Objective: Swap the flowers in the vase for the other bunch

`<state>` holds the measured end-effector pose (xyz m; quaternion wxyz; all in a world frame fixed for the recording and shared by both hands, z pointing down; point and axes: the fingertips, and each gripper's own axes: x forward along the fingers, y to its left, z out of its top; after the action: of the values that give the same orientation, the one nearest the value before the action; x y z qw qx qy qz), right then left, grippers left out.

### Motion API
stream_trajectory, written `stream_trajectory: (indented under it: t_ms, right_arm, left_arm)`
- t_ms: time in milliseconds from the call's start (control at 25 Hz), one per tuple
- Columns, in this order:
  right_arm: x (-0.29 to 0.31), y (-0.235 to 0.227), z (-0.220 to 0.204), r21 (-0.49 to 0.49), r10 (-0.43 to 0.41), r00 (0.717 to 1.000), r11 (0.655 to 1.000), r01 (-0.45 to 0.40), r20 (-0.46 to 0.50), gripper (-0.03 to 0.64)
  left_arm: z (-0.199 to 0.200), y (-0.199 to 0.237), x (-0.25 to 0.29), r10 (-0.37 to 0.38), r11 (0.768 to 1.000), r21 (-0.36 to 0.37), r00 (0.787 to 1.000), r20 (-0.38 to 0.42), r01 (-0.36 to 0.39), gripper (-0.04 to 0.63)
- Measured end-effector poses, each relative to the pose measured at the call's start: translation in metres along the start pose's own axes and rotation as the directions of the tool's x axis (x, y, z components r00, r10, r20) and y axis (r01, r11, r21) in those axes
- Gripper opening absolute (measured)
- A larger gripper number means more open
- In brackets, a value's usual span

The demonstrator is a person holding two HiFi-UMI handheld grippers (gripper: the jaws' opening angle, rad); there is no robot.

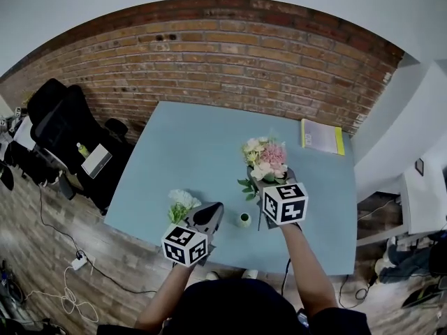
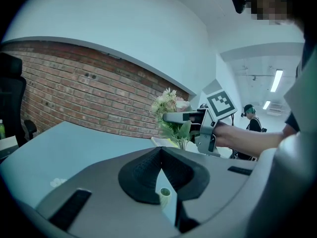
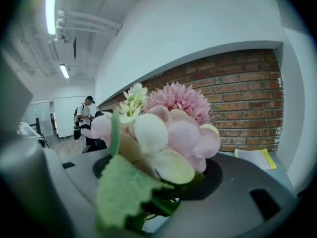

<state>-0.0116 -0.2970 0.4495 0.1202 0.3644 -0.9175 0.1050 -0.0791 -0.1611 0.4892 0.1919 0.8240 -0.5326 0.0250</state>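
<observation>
A pink and cream flower bunch (image 1: 265, 159) hangs in the air above the light blue table (image 1: 188, 152), with my right gripper (image 1: 271, 184) shut on its stems. In the right gripper view the blooms (image 3: 168, 133) fill the space between the jaws. A small pale green vase (image 1: 244, 220) stands on the table just left of that gripper, and it looks to hold no flowers. The white bunch (image 1: 181, 201) lies on the table beside my left gripper (image 1: 211, 213), which is shut with nothing in it. Past its closed tips, the left gripper view shows the vase (image 2: 164, 196) and the right gripper (image 2: 184, 118) with the pink bunch (image 2: 168, 108).
A yellow-edged booklet (image 1: 322, 137) lies at the table's far right corner. A black office chair (image 1: 59, 124) and cables stand off the left side. A brick wall (image 1: 223, 54) runs behind the table. A person (image 3: 86, 115) stands far off in the room.
</observation>
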Motion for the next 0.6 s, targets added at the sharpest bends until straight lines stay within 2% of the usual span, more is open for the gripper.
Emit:
stream_trajectory:
  t_ms: [240, 600]
  right_arm:
    - [0.010, 0.026, 0.024, -0.052, 0.033, 0.995, 0.998, -0.029, 0.094, 0.276]
    - [0.012, 0.049, 0.039, -0.121, 0.071, 0.967, 0.992, -0.042, 0.246, 0.276]
  left_arm:
    - [0.000, 0.013, -0.023, 0.048, 0.999, -0.009, 0.999, 0.014, -0.047, 0.009]
    - [0.001, 0.027, -0.047, 0.102, 0.995, 0.003, 0.994, 0.024, -0.102, 0.009]
